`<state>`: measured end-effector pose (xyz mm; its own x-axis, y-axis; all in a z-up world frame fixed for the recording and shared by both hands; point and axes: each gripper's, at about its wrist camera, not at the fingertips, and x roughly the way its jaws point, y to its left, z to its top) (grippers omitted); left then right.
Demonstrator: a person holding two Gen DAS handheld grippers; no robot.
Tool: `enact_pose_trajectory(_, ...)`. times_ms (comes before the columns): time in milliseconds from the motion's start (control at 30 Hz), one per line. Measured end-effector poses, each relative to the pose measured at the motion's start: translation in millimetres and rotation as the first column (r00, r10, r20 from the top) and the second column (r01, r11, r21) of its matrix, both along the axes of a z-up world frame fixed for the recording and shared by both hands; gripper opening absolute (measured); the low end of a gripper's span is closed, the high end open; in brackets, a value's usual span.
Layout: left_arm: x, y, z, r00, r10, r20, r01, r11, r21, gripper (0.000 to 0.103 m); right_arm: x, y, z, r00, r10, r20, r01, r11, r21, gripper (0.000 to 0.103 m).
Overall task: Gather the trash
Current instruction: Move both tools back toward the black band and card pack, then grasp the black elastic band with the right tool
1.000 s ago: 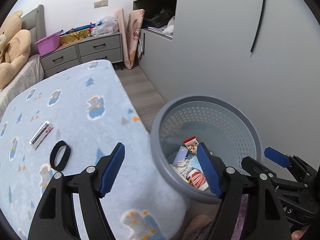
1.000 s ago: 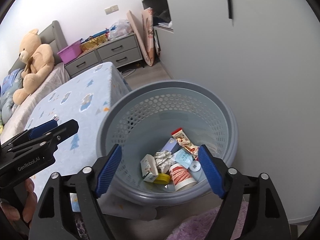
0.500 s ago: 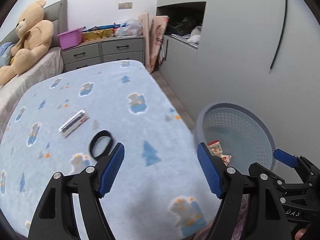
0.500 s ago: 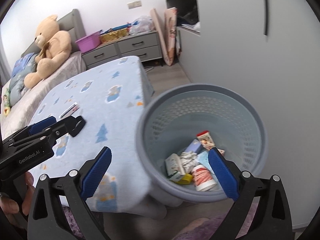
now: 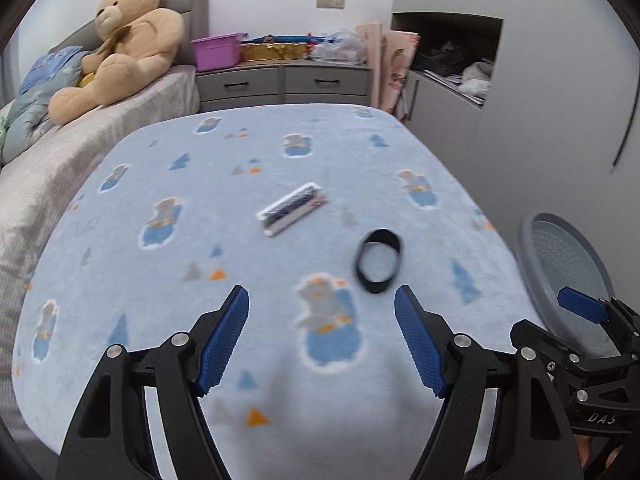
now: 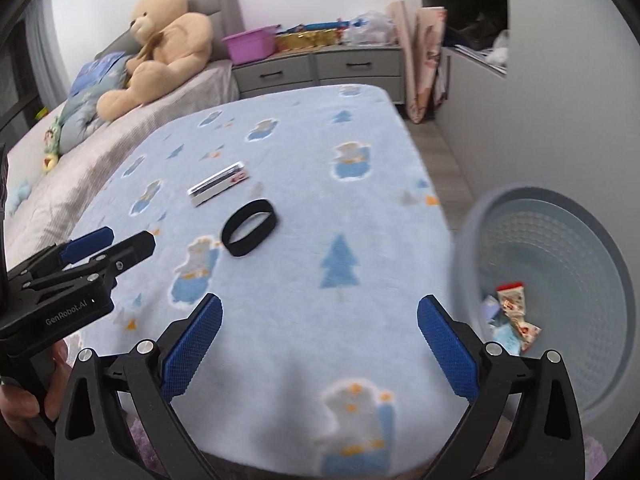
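A black ring (image 5: 378, 266) (image 6: 249, 233) and a small flat silver-white packet (image 5: 291, 208) (image 6: 218, 184) lie on the light blue fleece blanket (image 5: 248, 184) (image 6: 320, 200). My left gripper (image 5: 322, 340) is open and empty, just short of the ring. My right gripper (image 6: 320, 344) is open and empty over the blanket's near edge. The grey perforated trash basket (image 5: 568, 264) (image 6: 560, 240) stands on the floor to the right and holds several wrappers (image 6: 514, 316).
A large teddy bear (image 5: 124, 36) (image 6: 160, 48) sits on the bed at the back left. A grey drawer unit (image 5: 284, 80) with a purple bin stands at the far wall. A grey wardrobe (image 5: 540, 100) runs along the right.
Both grippers have swung left from over the basket to over the blanket. The ring and packet now lie ahead of them. Both stay open.
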<state>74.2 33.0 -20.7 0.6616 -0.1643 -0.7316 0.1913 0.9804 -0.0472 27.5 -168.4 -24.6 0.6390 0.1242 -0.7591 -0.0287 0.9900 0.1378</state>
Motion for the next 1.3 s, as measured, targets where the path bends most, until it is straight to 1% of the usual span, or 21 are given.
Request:
enact_pose_trajectory(167,14,33,-6,0.999,0.049,-0.002,-0.049,0.999,-0.004,0.072,28,32,-13,0.998,0.049,-0.032,-0.050,0.999,-0.010,0.096)
enact_pose_trajectory(367,33,54,-15,0.997,0.070,-0.031,-0.070,0.997,-0.009,0.072,63,58,-30,0.996,0.069,-0.064,-0.071,0.997,-0.028,0.096)
enact_pose_trajectory(567,49,58,-20,0.997,0.068,-0.043,-0.069,0.998,-0.006,0.072,92,67,-45,0.994,0.049,-0.100,-0.054,0.997,-0.051,0.096)
enact_pose_trajectory(700,60,58,-20,0.997,0.067,-0.042,-0.067,0.998,-0.016,0.072,103,71,-49,0.994,0.025,-0.105,-0.035,0.995,-0.097,0.096)
enact_pose_trajectory(800,67,57,-20,0.997,0.068,-0.043,-0.069,0.997,-0.022,0.072,111,72,-54,0.992,0.011,-0.128,-0.026,0.993,-0.119,0.095)
enact_pose_trajectory(833,69,56,-20,0.997,0.068,-0.043,-0.069,0.997,-0.024,0.072,113,73,-56,0.991,0.008,-0.132,-0.024,0.992,-0.122,0.093)
enact_pose_trajectory(867,72,55,-20,0.997,0.069,-0.044,-0.070,0.997,-0.025,0.072,115,74,-57,0.991,0.007,-0.136,-0.025,0.991,-0.130,0.088)
enact_pose_trajectory(933,75,54,-20,0.997,0.069,-0.043,-0.070,0.997,-0.031,0.072,116,75,-58,0.991,0.009,-0.137,-0.029,0.989,-0.148,0.081)
enact_pose_trajectory(1033,79,51,-19,0.996,0.069,-0.049,-0.071,0.997,-0.037,0.072,113,76,-55,0.992,0.035,-0.121,-0.051,0.989,-0.137,0.065)
enact_pose_trajectory(1067,80,50,-19,0.996,0.067,-0.054,-0.069,0.997,-0.038,0.072,113,76,-54,0.992,0.037,-0.117,-0.053,0.989,-0.135,0.054)
enact_pose_trajectory(1100,81,49,-19,0.997,0.062,-0.056,-0.065,0.997,-0.040,0.072,112,74,-53,0.993,0.037,-0.114,-0.052,0.990,-0.127,0.048)
enact_pose_trajectory(1167,81,46,-19,0.997,0.054,-0.055,-0.055,0.998,-0.033,0.072,112,68,-50,0.993,0.034,-0.113,-0.045,0.994,-0.095,0.023)
enact_pose_trajectory(1233,82,41,-19,0.998,0.041,-0.055,-0.043,0.999,-0.023,0.072,112,65,-48,0.993,0.033,-0.112,-0.041,0.997,-0.065,0.017)
enact_pose_trajectory(1300,84,37,-21,0.998,0.027,-0.064,-0.029,0.999,-0.023,0.072,109,60,-44,0.995,0.029,-0.098,-0.034,0.998,-0.049,0.016)
